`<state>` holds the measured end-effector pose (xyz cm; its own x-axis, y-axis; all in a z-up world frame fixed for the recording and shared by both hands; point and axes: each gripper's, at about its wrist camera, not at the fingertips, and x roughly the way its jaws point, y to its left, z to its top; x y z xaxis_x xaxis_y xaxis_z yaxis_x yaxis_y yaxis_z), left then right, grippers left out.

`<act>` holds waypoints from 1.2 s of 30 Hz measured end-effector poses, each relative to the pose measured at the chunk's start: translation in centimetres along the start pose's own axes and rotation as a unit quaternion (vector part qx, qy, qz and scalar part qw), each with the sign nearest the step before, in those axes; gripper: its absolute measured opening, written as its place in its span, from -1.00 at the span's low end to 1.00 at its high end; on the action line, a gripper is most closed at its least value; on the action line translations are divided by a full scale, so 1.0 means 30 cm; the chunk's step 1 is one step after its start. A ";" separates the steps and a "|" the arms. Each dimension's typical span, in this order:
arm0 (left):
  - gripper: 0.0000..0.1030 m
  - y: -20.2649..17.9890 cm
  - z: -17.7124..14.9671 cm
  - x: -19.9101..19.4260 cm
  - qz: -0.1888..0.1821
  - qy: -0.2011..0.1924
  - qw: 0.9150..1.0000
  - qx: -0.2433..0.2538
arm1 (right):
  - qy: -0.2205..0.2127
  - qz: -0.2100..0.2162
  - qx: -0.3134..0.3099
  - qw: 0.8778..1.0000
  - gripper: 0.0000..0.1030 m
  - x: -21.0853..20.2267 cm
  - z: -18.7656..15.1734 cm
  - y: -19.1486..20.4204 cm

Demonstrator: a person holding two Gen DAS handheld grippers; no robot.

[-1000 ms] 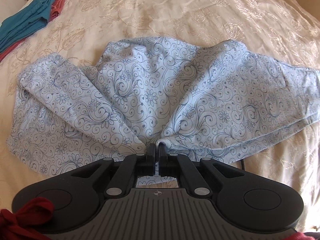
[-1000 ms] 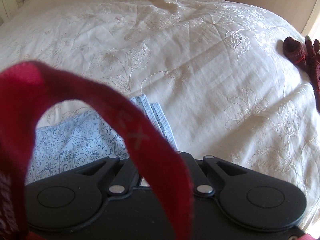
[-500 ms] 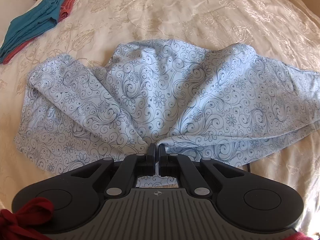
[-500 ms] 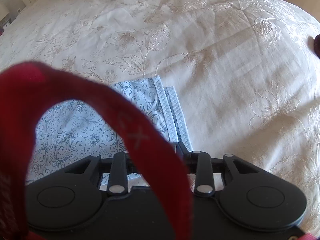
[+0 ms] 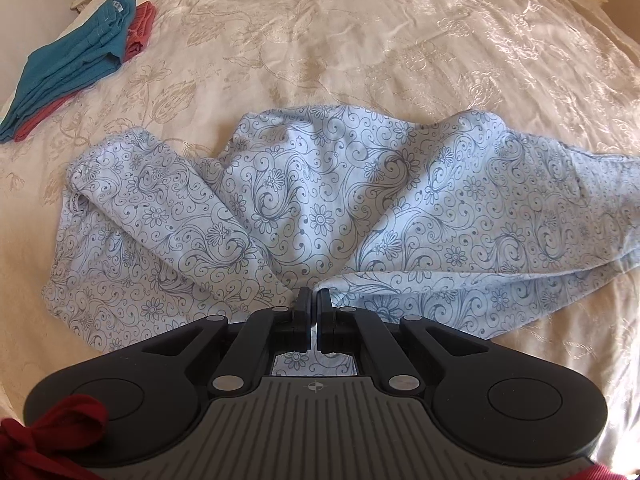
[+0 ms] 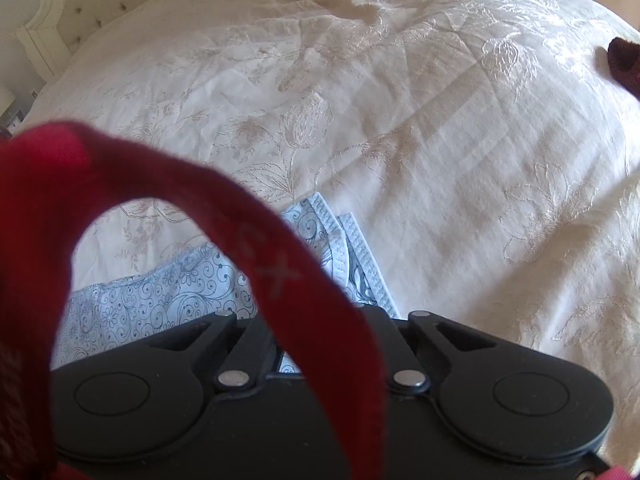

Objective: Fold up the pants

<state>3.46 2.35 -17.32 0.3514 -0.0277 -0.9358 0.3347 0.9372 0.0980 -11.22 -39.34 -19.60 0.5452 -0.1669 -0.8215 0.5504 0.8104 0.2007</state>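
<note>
Left wrist view: the left gripper is pinched tight on a fold of the pale blue patterned pants, which lie bunched across the cream bedspread. Well beyond the pants, up to the left, sit folded teal and red clothes.

Right wrist view: a red strap hides the right gripper's fingertips; it is drawn in narrow at the pants' hem, though I cannot tell whether cloth is caught.
</note>
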 end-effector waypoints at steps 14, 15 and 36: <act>-0.93 -0.002 -0.050 0.015 -0.019 0.007 1.000 0.004 | 0.049 -0.076 -0.033 0.995 -0.37 0.067 -0.054 0.001; -0.93 0.008 -0.052 -0.004 -0.024 0.000 1.000 0.004 | 0.044 -0.083 -0.031 0.995 -0.33 0.055 -0.052 0.002; -0.82 0.418 -0.033 -0.026 -0.037 -0.011 0.996 -0.084 | 0.001 0.086 -0.147 0.985 -0.29 -0.117 -0.029 0.643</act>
<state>6.51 14.48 -15.72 0.3517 -0.1041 -0.9303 0.2106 0.9771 -0.0298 -3.07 -22.63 -13.33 0.6127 -0.0127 -0.7902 0.2433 0.9543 0.1734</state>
